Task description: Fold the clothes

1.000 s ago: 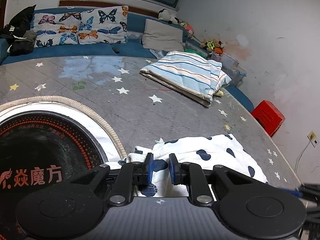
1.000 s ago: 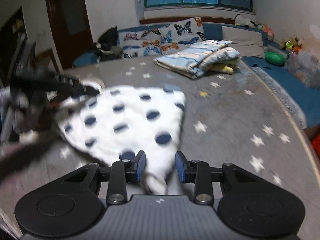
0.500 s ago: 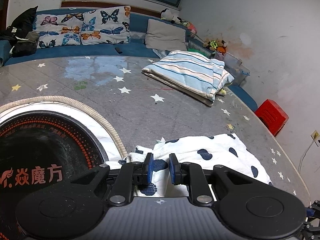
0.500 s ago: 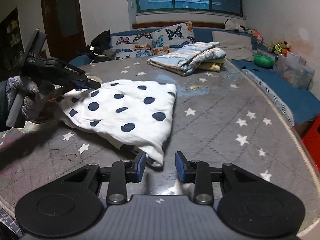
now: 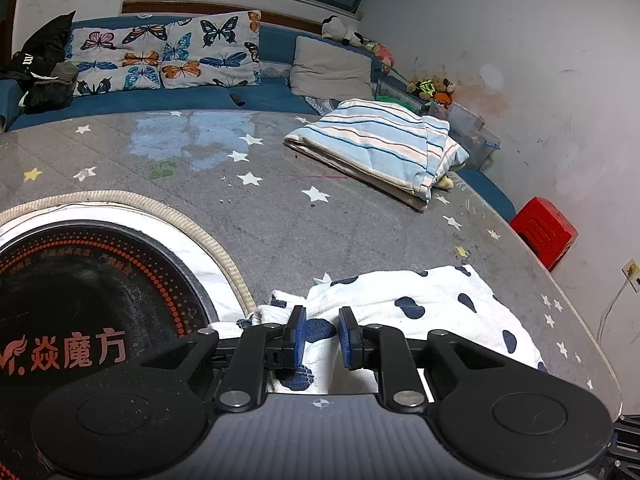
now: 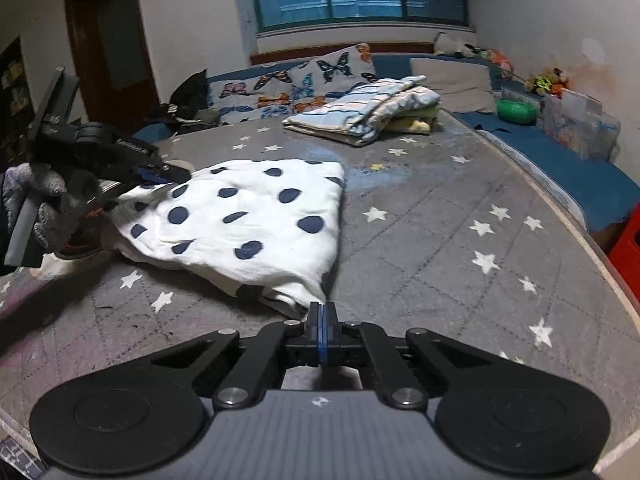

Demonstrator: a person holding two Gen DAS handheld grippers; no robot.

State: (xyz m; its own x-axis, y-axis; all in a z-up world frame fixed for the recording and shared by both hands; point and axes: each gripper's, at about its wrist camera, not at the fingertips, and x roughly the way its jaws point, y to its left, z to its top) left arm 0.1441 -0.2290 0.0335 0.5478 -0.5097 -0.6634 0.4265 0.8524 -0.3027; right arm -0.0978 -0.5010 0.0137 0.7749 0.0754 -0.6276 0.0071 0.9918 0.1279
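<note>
I am looking into a lived-in home room: a blue built-in window bench (image 5: 172, 98) carries butterfly-print cushions (image 5: 168, 56), a plain grey pillow (image 5: 330, 68) and plush toys (image 5: 432, 88), while a folded blue-and-white striped blanket (image 5: 380, 144) lies on the grey star-patterned quilted surface (image 5: 280, 216).

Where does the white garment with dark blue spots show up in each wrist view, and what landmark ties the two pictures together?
Left wrist view: the spotted garment lies at bottom centre, just beyond and between the open left claw.
Right wrist view: it spreads across centre-left, its near corner at the shut right claw.
Shared landmark: the folded striped blanket on the far side of the table.
</note>
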